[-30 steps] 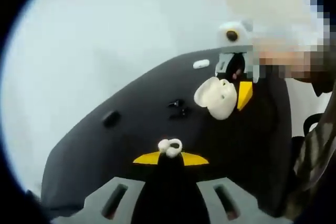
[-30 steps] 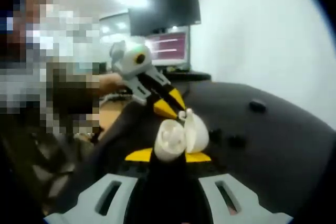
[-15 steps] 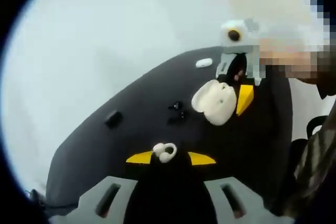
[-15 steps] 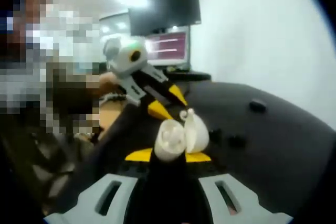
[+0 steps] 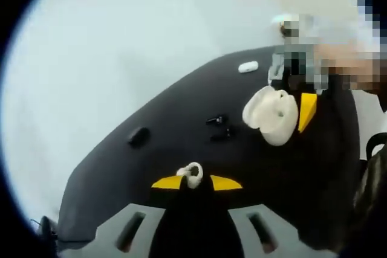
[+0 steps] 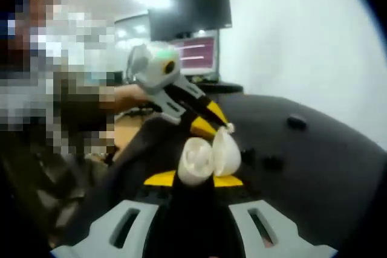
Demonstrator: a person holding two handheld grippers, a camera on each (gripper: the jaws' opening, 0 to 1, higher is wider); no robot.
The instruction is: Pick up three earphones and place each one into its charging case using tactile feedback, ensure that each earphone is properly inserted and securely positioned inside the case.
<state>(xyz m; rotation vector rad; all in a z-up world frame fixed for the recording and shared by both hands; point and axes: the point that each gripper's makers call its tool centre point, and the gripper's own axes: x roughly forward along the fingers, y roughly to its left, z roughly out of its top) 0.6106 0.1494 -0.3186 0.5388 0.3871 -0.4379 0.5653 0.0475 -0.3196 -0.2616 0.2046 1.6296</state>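
Left gripper (image 5: 195, 179): my fingers (image 5: 166, 182) are pinched on a white earphone (image 5: 191, 173), which sits right at the yellow tips, held above the dark bench (image 5: 121, 173).

Right gripper (image 6: 195, 179): fingers (image 6: 161, 178) clamped on the white charging case (image 6: 208, 156). Case lid is hinged open, cavity facing the camera side, lid to the right of the base.

In the left gripper view the right gripper (image 5: 302, 98) comes in from the upper right, with the open case (image 5: 272, 115) at its yellow tip, well off the bench surface. The earphone in my left fingers is near the case but apart from it in that view.

In the right gripper view the left gripper (image 6: 208, 118) comes in from the upper left, its yellow tips just at the top edge of the open lid. Cannot tell from this angle whether the earphone touches the case; it's hidden or too small at the tips there.

On the bench: a pair of small black earphones (image 5: 220, 126) near the middle, a black oval item (image 5: 139, 136) further left, and a small white oblong item (image 5: 248, 67) near the far edge. All three well apart from both grippers.

Background in the right gripper view: a dark monitor (image 6: 193, 9) and a lit screen (image 6: 195, 54) behind the bench, white wall (image 6: 302, 40) to the right.
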